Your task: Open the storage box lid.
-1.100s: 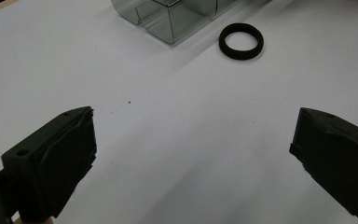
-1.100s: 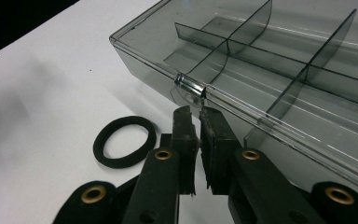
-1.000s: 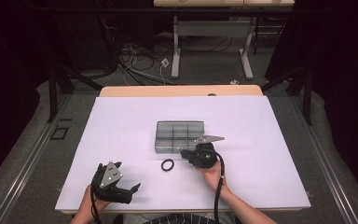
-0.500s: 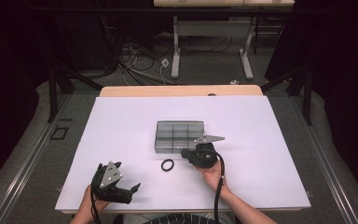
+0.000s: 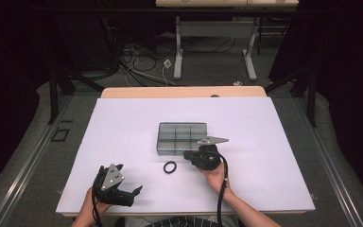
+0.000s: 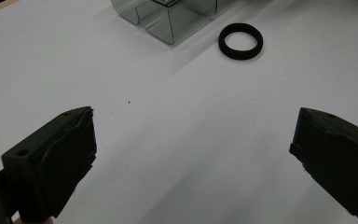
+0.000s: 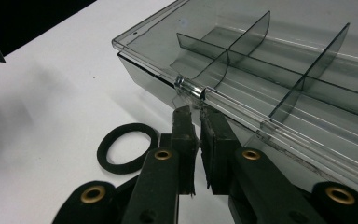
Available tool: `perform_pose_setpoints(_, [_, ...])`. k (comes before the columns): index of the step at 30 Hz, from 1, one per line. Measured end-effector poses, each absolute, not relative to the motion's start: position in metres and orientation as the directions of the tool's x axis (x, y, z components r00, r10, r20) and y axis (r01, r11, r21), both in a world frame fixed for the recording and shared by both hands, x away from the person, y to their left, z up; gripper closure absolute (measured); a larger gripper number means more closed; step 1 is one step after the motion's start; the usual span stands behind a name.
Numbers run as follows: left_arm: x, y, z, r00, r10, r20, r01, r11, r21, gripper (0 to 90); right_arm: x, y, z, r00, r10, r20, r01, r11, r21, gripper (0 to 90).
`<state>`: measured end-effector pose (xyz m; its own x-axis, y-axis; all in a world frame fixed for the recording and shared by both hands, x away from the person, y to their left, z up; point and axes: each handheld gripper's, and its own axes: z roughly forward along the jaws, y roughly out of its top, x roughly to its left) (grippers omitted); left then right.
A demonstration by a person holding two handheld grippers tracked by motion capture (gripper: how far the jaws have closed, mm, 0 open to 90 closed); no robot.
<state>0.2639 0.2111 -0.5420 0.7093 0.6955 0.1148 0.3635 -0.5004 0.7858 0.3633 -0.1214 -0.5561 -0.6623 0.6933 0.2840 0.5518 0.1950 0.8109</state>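
Slippage looks likely: right gripper [image 7: 199,112], jaws pressed nearly together at the box [image 7: 279,84] latch [image 7: 189,88], could skid the box far, while left gripper [image 6: 191,154] waits spread.

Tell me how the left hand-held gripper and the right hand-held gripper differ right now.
The left hand-held gripper has its jaws spread wide over bare white table; the right hand-held gripper has its jaws nearly together. The left one sits near the table's front edge, away from the clear divided box; the right one's tips are at the box's front latch. The black ring lies between them, closer to the right one. Both are black and held in a hand.
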Motion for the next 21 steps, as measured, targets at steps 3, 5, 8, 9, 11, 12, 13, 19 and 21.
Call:
perform_pose_setpoints(3, [0.2639,0.2104,-0.5429,0.706,0.699,0.111,0.365,-0.494,0.789,0.0,0.363,-0.1214,-0.5554,-0.66,0.695,0.284,0.553,0.193,0.811,84.5])
perform_pose_setpoints(5, [0.2642,0.2103,-0.5429,0.707,0.698,0.112,0.364,-0.496,0.788,0.0,0.3631,-0.1215,-0.5554,-0.661,0.694,0.285,0.553,0.194,0.81,84.5])
perform_pose_setpoints(8, [0.2645,0.2102,-0.543,0.708,0.697,0.114,0.364,-0.498,0.787,0.0,0.3635,-0.1215,-0.5551,-0.665,0.69,0.285,0.546,0.189,0.817,84.5])
perform_pose_setpoints(9, [0.2645,0.2103,-0.543,0.708,0.697,0.113,0.364,-0.499,0.787,0.0,0.3636,-0.1219,-0.5547,-0.666,0.691,0.282,0.544,0.192,0.817,84.5])
perform_pose_setpoints(11, [0.2646,0.2103,-0.5425,0.71,0.695,0.11,0.369,-0.501,0.783,0.0,0.3633,-0.1217,-0.554,-0.666,0.691,0.281,0.544,0.191,0.817,84.5])
perform_pose_setpoints(12, [0.2645,0.2101,-0.5424,0.709,0.696,0.112,0.369,-0.502,0.782,0.0,0.363,-0.1216,-0.5536,-0.664,0.692,0.284,0.548,0.192,0.814,84.5])
perform_pose_setpoints(13, [0.2643,0.2097,-0.5429,0.706,0.699,0.113,0.364,-0.496,0.788,0.0,0.3628,-0.122,-0.5526,-0.664,0.693,0.281,0.554,0.203,0.808,84.5])
perform_pose_setpoints(19, [0.2658,0.21,-0.5421,0.691,0.715,0.109,0.377,-0.485,0.789,0.0,0.3626,-0.1216,-0.5497,-0.666,0.693,0.274,0.537,0.192,0.821,84.6])
perform_pose_setpoints(21, [0.2672,0.2102,-0.5418,0.669,0.736,0.106,0.387,-0.467,0.795,0.0,0.3628,-0.1215,-0.5493,-0.669,0.693,0.267,0.527,0.19,0.828,84.6])
